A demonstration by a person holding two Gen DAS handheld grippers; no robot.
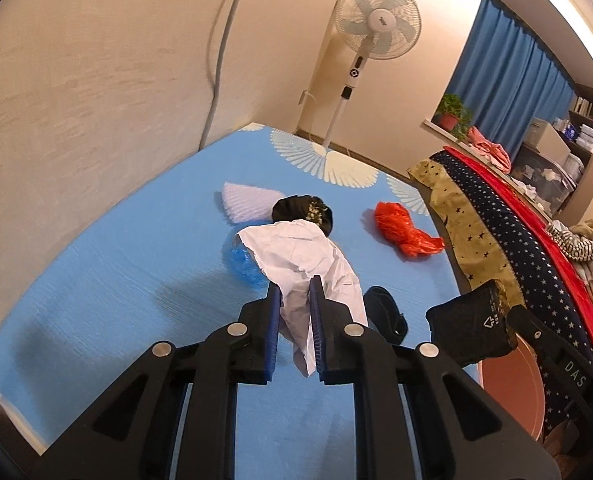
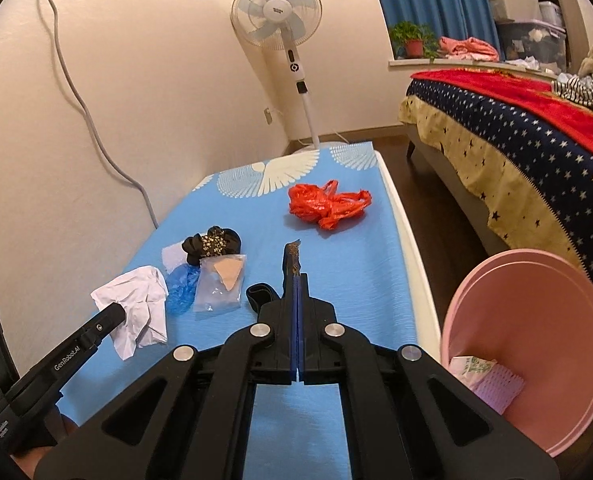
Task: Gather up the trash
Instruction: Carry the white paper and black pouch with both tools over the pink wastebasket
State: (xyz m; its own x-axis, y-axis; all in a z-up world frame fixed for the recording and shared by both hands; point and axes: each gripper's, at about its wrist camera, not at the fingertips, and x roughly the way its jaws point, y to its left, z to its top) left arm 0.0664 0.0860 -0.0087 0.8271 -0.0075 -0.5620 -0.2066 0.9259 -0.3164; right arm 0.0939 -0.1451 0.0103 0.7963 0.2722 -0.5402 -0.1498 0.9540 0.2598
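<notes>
Left wrist | left claw [image 1: 294, 284] pinching crumpled white paper [image 1: 296, 252] | right claw [image 2: 296, 276] seemingly pinching dark wrapper [image 2: 292, 258]

The right gripper [image 2: 297, 276] is clamped on a thin dark wrapper [image 2: 292, 258], seen edge-on above the blue table cover [image 2: 356, 280]. To its left, the left gripper [image 2: 114, 312] pinches crumpled white paper [image 2: 136, 300]. A pink bin [image 2: 536, 320] stands at right, beside the table.
</notes>
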